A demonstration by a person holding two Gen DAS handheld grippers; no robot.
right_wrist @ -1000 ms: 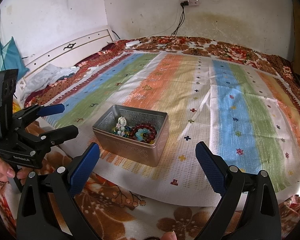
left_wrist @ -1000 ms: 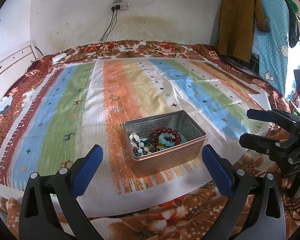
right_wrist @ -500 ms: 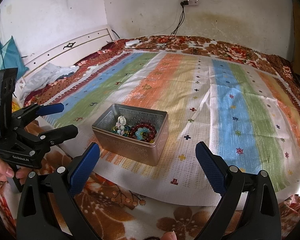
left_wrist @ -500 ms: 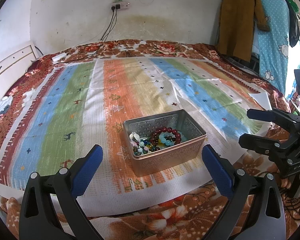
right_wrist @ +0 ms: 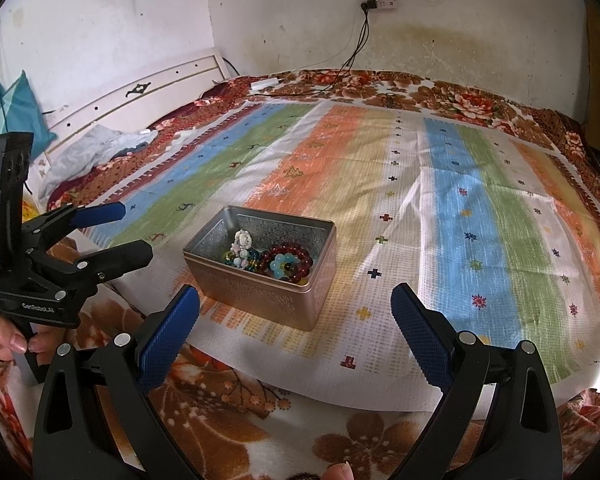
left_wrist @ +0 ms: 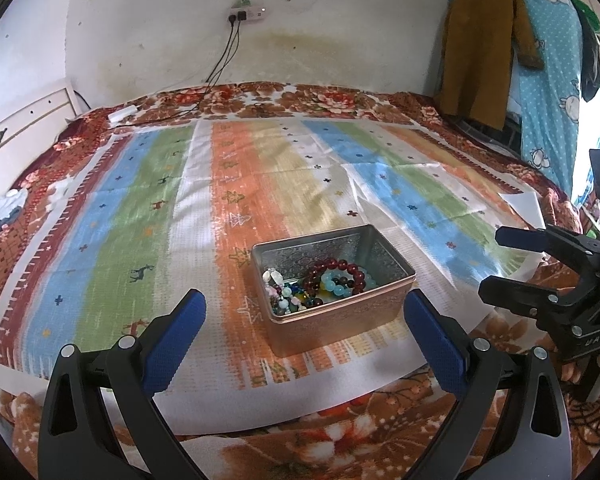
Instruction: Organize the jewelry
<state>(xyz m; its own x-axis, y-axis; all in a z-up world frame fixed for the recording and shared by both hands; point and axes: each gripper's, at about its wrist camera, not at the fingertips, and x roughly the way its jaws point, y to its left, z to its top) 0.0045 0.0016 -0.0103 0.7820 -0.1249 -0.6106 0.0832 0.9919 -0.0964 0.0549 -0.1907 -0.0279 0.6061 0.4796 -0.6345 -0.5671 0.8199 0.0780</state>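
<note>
Inside open metal tin [left_wrist: 342, 322]: tangled beaded bracelets [left_wrist: 336, 278], small trinkets.

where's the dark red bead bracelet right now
The dark red bead bracelet lies inside the open metal tin on the striped cloth, in the tin's right half in the left wrist view, ringing the light blue beads.

Bed [left_wrist: 340, 100] under floral blanket; striped cloth [left_wrist: 140, 220] spread on top, metal tin [left_wrist: 340, 320] on cloth.

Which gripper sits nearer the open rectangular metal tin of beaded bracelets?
Neither clearly; they look about level. The left gripper hangs open just short of the metal tin, straddling it in view. The right gripper hangs open at the tin's near corner, offset to the right.
</note>
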